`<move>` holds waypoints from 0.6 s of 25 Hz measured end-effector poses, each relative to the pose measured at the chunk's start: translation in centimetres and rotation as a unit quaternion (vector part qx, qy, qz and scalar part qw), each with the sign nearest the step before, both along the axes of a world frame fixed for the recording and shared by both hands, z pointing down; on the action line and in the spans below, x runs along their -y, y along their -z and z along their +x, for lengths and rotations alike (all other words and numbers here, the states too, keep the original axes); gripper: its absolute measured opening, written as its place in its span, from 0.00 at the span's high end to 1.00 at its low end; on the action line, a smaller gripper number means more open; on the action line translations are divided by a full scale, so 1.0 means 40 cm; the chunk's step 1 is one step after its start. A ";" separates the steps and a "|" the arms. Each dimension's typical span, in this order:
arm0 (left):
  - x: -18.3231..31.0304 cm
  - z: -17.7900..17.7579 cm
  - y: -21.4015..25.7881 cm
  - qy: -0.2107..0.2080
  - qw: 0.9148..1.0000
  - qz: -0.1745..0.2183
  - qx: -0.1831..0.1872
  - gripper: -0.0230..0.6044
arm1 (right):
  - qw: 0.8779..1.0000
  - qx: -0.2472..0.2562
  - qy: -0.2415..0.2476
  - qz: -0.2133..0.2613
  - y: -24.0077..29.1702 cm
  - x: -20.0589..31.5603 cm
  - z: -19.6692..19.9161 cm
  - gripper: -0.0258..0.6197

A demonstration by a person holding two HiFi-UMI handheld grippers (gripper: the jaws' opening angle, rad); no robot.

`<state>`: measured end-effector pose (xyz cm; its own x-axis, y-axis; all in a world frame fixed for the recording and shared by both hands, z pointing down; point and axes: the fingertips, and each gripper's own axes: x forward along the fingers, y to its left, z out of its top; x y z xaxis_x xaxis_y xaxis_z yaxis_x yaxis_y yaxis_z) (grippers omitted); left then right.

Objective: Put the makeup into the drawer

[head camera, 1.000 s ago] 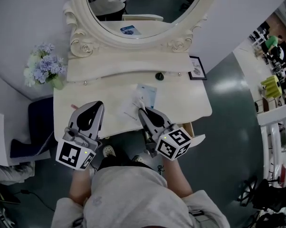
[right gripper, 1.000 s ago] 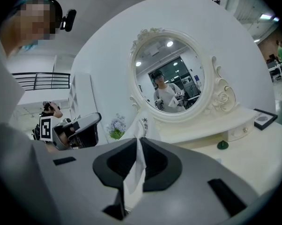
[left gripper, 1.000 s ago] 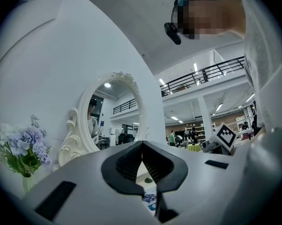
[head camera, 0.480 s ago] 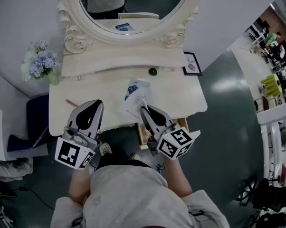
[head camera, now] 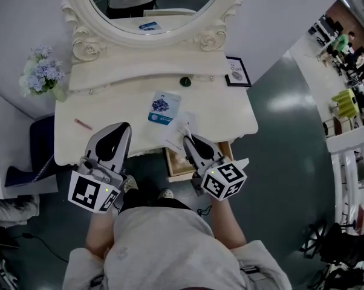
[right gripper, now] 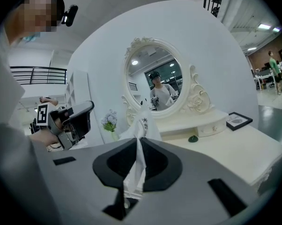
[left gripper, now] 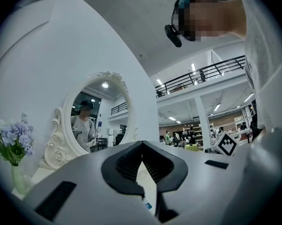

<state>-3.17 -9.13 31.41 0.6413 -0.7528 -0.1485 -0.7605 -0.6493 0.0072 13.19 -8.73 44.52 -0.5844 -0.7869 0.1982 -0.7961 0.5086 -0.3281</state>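
My right gripper (head camera: 187,139) is shut on a thin white makeup sachet (head camera: 181,128) that sticks out beyond its tips over the vanity's front edge. In the right gripper view the sachet (right gripper: 143,123) stands up between the closed jaws of the right gripper (right gripper: 137,140). Just below it an open wooden drawer (head camera: 175,165) juts from the table front. My left gripper (head camera: 117,128) hovers at the front left of the table, jaws together and empty; the left gripper (left gripper: 141,143) shows its tips meeting. A blue-and-white packet (head camera: 164,106) lies mid-table.
The cream vanity (head camera: 230,116) carries an oval mirror (head camera: 152,5), a vase of blue flowers (head camera: 40,77) at far left, a pink pencil (head camera: 82,124), a small dark green object (head camera: 185,81) and a black frame (head camera: 237,71) at back right. A person's feet show under the table.
Both grippers have drawn back toward the table's front edge. The right one carried the white sachet with it, uncovering the blue-and-white packet; more of the open drawer shows.
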 end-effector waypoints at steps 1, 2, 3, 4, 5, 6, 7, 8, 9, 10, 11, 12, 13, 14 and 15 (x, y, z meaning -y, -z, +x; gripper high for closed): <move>-0.002 0.009 -0.002 -0.001 1.000 0.000 0.002 0.94 | 1.000 -0.004 0.000 -0.002 -0.009 -0.004 0.012 0.90; -0.005 0.018 -0.004 -0.002 1.000 -0.001 0.004 0.94 | 1.000 -0.010 -0.001 -0.003 -0.018 -0.007 0.023 0.90; -0.008 0.026 -0.005 -0.004 1.000 -0.001 0.006 0.94 | 1.000 -0.016 -0.001 -0.005 -0.027 -0.011 0.034 0.90; -0.011 0.035 -0.006 -0.005 1.000 -0.001 0.007 0.94 | 1.000 -0.023 -0.001 -0.006 -0.035 -0.015 0.046 0.90; -0.013 0.043 -0.006 -0.006 1.000 -0.001 0.008 0.94 | 1.000 -0.030 -0.001 -0.008 -0.045 -0.018 0.058 0.90; -0.015 0.050 -0.006 -0.007 1.000 -0.001 0.009 0.94 | 0.999 -0.037 0.000 -0.011 -0.055 -0.020 0.070 0.90; -0.016 0.057 -0.007 -0.007 1.000 -0.002 0.010 0.94 | 0.999 -0.043 0.000 -0.014 -0.066 -0.022 0.081 0.90; -0.016 0.062 -0.009 -0.006 1.000 -0.003 0.011 0.94 | 0.999 -0.049 0.001 -0.017 -0.077 -0.023 0.092 0.90; -0.017 0.066 -0.010 -0.006 1.000 -0.004 0.013 0.94 | 0.998 -0.056 0.003 -0.020 -0.090 -0.025 0.101 0.90; -0.018 0.069 -0.011 -0.005 1.000 -0.004 0.014 0.94 | 0.998 -0.063 0.004 -0.023 -0.104 -0.027 0.110 0.90; -0.020 0.071 -0.012 -0.004 1.000 -0.004 0.015 0.94 | 0.997 -0.071 0.006 -0.027 -0.118 -0.030 0.118 0.90; -0.021 0.074 -0.014 -0.003 1.000 -0.004 0.015 0.94 | 0.996 -0.079 0.008 -0.031 -0.133 -0.032 0.125 0.90; -0.022 0.076 -0.015 -0.002 1.000 -0.005 0.016 0.94 | 0.995 -0.088 0.010 -0.035 -0.148 -0.035 0.132 0.90; -0.022 0.079 -0.017 0.000 1.000 -0.005 0.017 0.94 | 0.994 -0.098 0.013 -0.038 -0.164 -0.037 0.139 0.90; -0.023 0.081 -0.019 0.001 1.000 -0.006 0.017 0.94 | 0.993 -0.109 0.017 -0.042 -0.181 -0.040 0.145 0.90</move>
<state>0.07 -8.21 32.19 0.6450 -0.7550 -0.1182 -0.7611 -0.6485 -0.0116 18.98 -7.12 51.76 -0.5458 -0.7432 0.3869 -0.8361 0.5138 -0.1923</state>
